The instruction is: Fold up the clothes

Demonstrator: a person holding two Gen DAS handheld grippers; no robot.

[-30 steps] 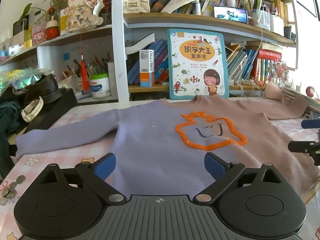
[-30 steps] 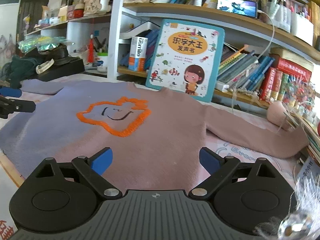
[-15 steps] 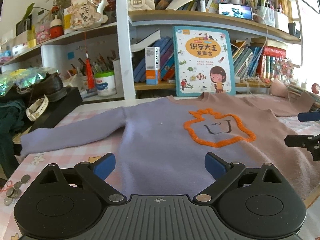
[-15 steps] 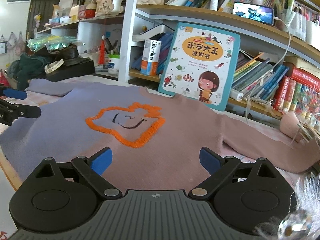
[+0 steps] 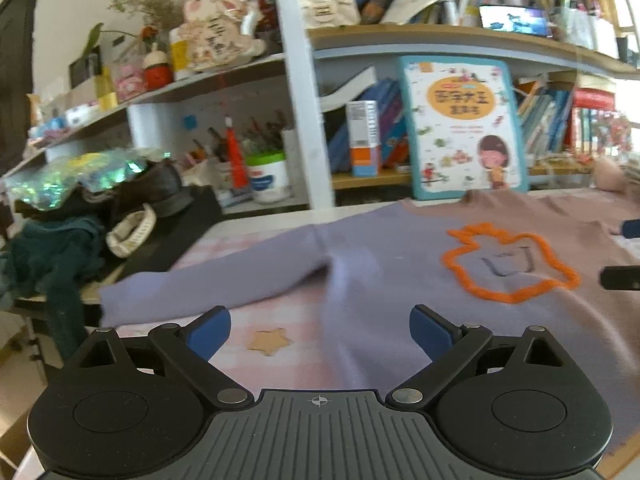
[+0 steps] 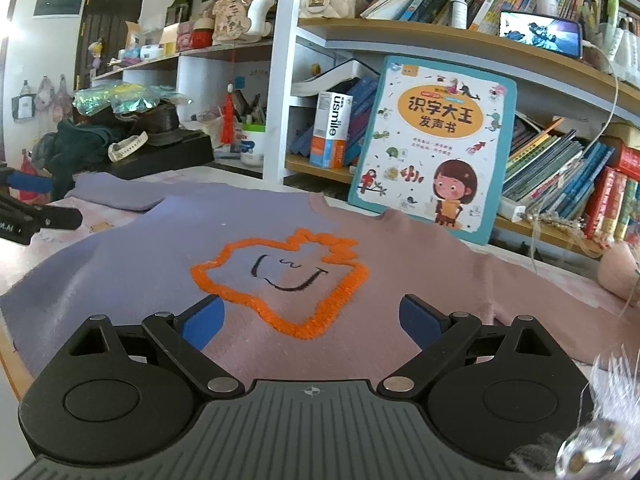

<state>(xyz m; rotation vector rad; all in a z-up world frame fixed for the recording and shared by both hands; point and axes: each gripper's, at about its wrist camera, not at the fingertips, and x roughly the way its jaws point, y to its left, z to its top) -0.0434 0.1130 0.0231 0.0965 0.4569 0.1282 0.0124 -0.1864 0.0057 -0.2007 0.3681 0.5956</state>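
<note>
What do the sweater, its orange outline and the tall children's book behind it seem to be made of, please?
Sweater: soft matte knit, probably fleece or brushed cotton, judging by its fuzzy, drapey surface.
Orange outline: raised tufted yarn, seemingly chenille; it stands proud and looks furry.
Children's book: stiff glossy board or plastic shell with rounded corners; which one is unclear.

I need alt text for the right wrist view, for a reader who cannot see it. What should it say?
A two-tone sweater, lilac on one side and dusty pink on the other, lies spread flat on the table with an orange-outlined smiley patch on its chest. The open right gripper hovers above it, holding nothing. A children's book leans against crowded bookshelves behind.
</note>
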